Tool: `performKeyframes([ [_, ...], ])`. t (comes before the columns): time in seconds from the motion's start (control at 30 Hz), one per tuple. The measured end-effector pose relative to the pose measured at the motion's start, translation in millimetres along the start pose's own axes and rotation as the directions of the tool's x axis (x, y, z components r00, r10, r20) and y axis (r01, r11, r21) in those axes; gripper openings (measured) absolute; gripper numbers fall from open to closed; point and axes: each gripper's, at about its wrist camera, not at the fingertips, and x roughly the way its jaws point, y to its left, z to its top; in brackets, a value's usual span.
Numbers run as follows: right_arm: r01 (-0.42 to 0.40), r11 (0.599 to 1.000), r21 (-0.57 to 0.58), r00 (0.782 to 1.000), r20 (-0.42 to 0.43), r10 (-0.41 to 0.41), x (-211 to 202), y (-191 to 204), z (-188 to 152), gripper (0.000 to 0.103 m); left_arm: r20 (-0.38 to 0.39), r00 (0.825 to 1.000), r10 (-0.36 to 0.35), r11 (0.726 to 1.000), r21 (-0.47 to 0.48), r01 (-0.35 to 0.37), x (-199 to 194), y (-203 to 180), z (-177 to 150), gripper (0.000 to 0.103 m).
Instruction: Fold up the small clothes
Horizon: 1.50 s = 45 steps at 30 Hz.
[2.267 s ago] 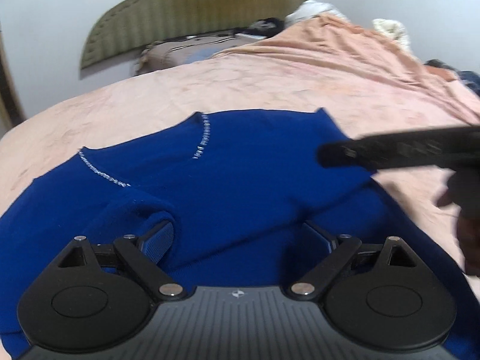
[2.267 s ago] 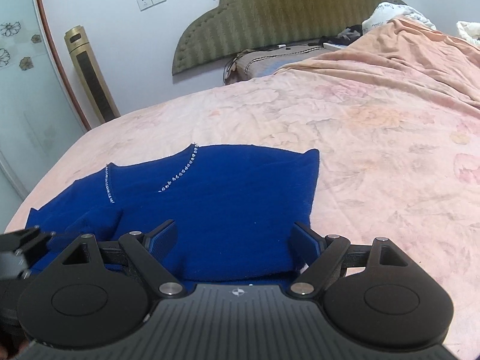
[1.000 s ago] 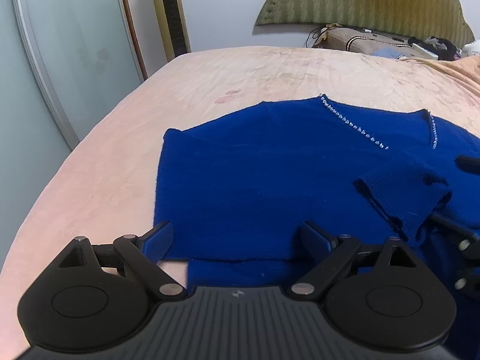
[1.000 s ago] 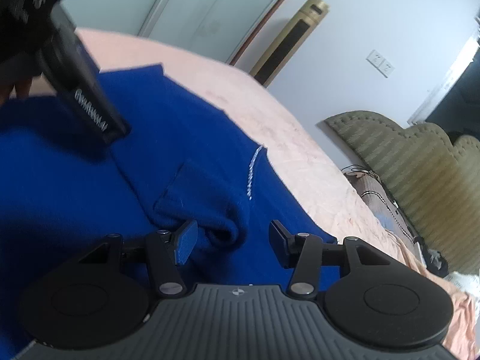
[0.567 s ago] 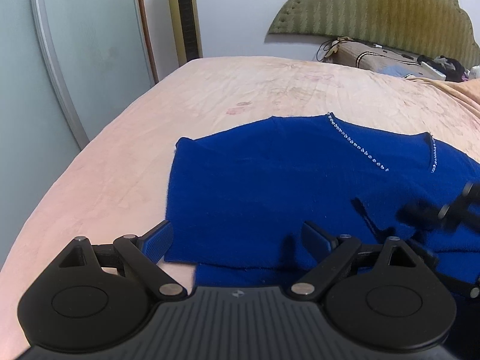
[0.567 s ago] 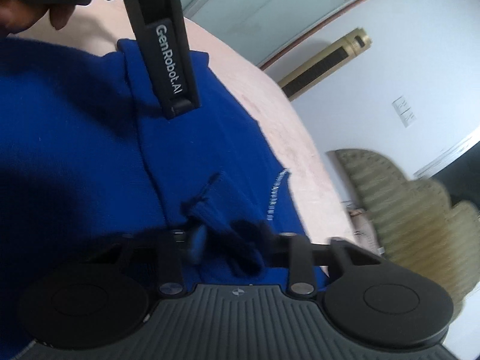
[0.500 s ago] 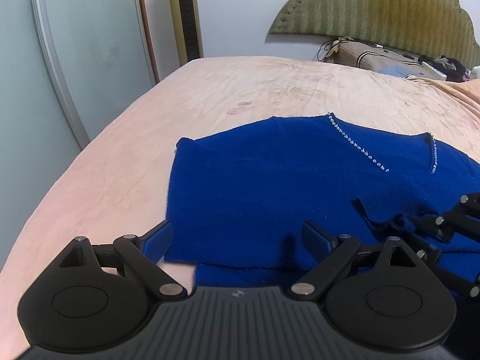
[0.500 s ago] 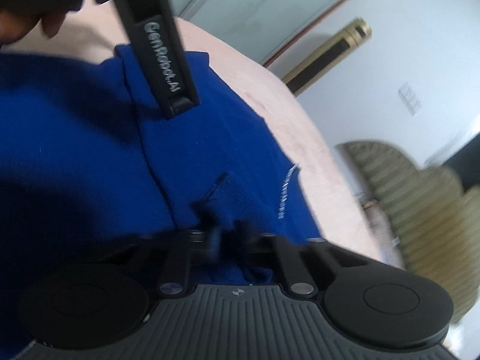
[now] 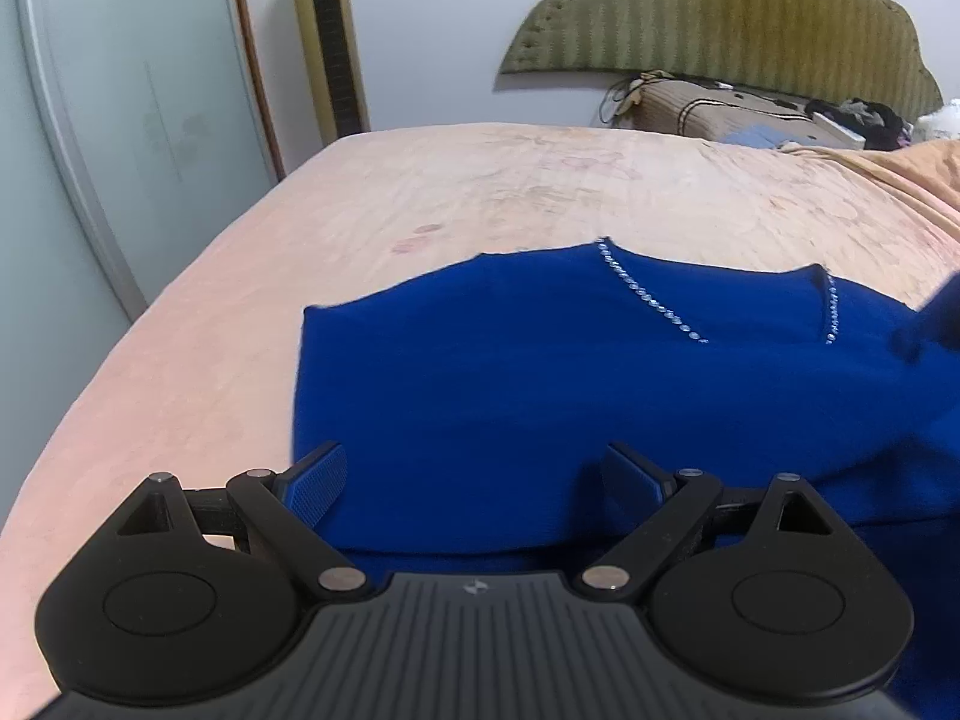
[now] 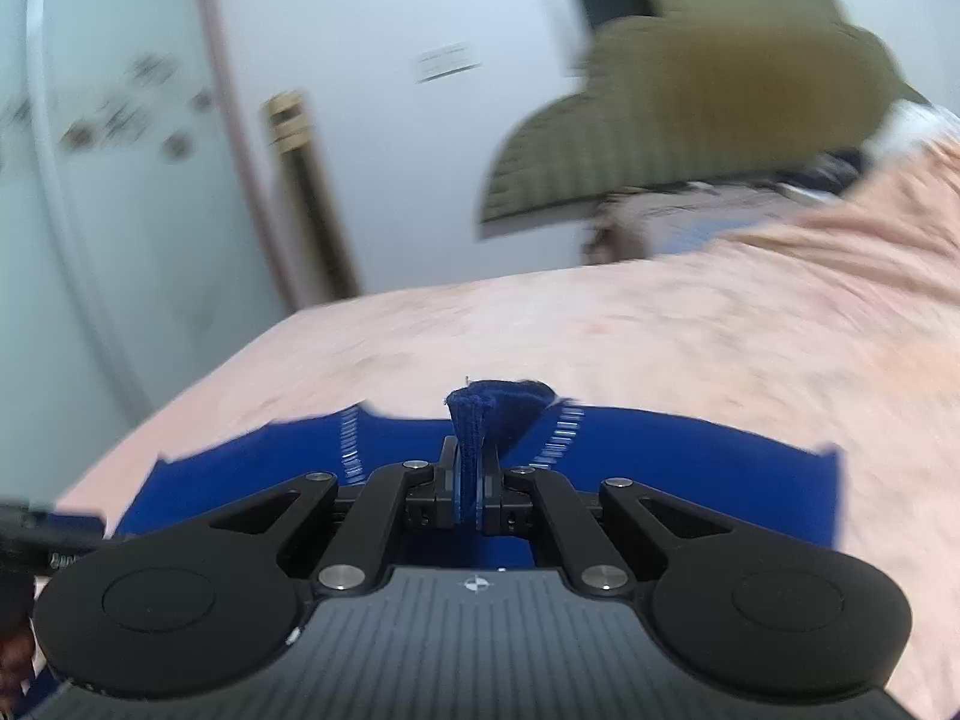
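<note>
In the left wrist view the left claw [image 9: 474,480] stands spread wide, nothing between its fingers, low over the near hem of the blue sweater [image 9: 540,396]; the sweater lies spread on the bed [image 9: 480,180], which is covered by a peach floral blanket, and its V-neck trimmed with rhinestones [image 9: 654,306] points away toward the headboard [image 9: 720,18]; this view alone shows the garment's left edge and near hem sharply, while its right side runs out of frame and a blurred blue fold [image 9: 930,324] rises at the right margin, too smeared to tell which part it is; the right wrist view gives what the left lacks: the right claw [image 10: 472,489] pressed together, pinching a bunched tuft of the sweater's knit [image 10: 498,405] that stands up above its fingertips; behind it the sweater's body [image 10: 690,468] stretches flat across the bed; everything beyond the claw is motion-blurred here, so the trim shows only as streaks; at the far left edge a dark bar [image 10: 36,525], possibly part of the other tool, is cut off; farther back stand a gold tower fan [image 9: 327,42], a frosted glass door [image 9: 120,90] and a pillow [image 9: 720,111] under the headboard
</note>
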Motion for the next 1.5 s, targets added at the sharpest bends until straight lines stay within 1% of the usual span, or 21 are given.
performKeyframes([
  [0.07,0.044,0.999,0.017,0.999,0.009,-0.044,-6,-12,-9,0.005,0.0,1.0,-0.007,1.0,0.01,0.007,0,-5,0,0.093],
  [0.2,0.089,0.993,0.083,0.996,-0.011,-0.088,-15,-36,-24,0.004,-0.009,1.0,-0.009,0.999,0.039,0.01,5,-14,-1,0.093],
  [0.37,0.094,0.981,0.171,0.993,-0.089,-0.08,-8,-57,-30,0.006,-0.036,0.999,-0.01,0.999,0.047,0.012,12,-20,-4,0.093],
  [0.47,0.104,0.973,0.207,0.989,-0.125,-0.079,-6,-62,-35,0.019,-0.04,0.999,-0.003,0.999,0.051,0.005,13,-21,-6,0.093],
  [0.5,0.107,0.971,0.216,0.988,-0.129,-0.08,-4,-64,-35,0.02,-0.042,0.999,-0.003,0.999,0.051,0.006,13,-21,-7,0.093],
  [0.53,0.108,0.969,0.224,0.988,-0.136,-0.078,-5,-65,-35,0.024,-0.044,0.999,-0.004,0.999,0.05,0.006,13,-20,-7,0.093],
  [0.57,0.105,0.966,0.237,0.987,-0.143,-0.072,-6,-67,-36,0.03,-0.045,0.999,-0.005,0.999,0.05,0.007,13,-20,-8,0.093],
  [0.6,0.102,0.962,0.253,0.987,-0.144,-0.067,-5,-69,-36,0.033,-0.045,0.999,-0.005,0.999,0.051,0.007,13,-20,-8,0.093],
  [0.67,0.099,0.952,0.291,0.987,-0.148,-0.057,-4,-73,-35,0.033,-0.047,0.999,-0.003,0.999,0.053,0.006,13,-20,-8,0.093],
  [0.7,0.102,0.945,0.311,0.987,-0.152,-0.056,-2,-75,-35,0.03,-0.048,0.999,-0.003,0.999,0.054,0.006,13,-20,-8,0.093],
  [0.73,0.106,0.94,0.325,0.986,-0.154,-0.058,-2,-78,-35,0.024,-0.048,0.999,-0.003,0.998,0.055,0.006,13,-20,-9,0.093],
  [0.77,0.113,0.937,0.329,0.986,-0.157,-0.064,-1,-79,-35,0.009,-0.049,0.999,-0.003,0.998,0.056,0.006,13,-20,-9,0.093],
  [0.97,0.12,0.945,0.304,0.989,-0.115,-0.088,-8,-77,-34,0.009,-0.051,0.999,-0.007,0.998,0.06,0.01,14,-21,-10,0.093],
  [1.33,0.144,0.941,0.306,0.989,-0.087,-0.123,-13,-80,-33,0.009,-0.057,0.998,-0.013,0.998,0.06,0.016,15,-19,-11,0.093],
  [1.43,0.153,0.955,0.254,0.988,-0.072,-0.139,-11,-75,-26,0.009,-0.057,0.998,-0.009,0.998,0.06,0.013,14,-19,-11,0.093],
  [1.5,0.149,0.958,0.244,0.988,-0.064,-0.137,-9,-74,-22,0.009,-0.056,0.998,-0.01,0.998,0.058,0.013,13,-19,-11,0.093],
])
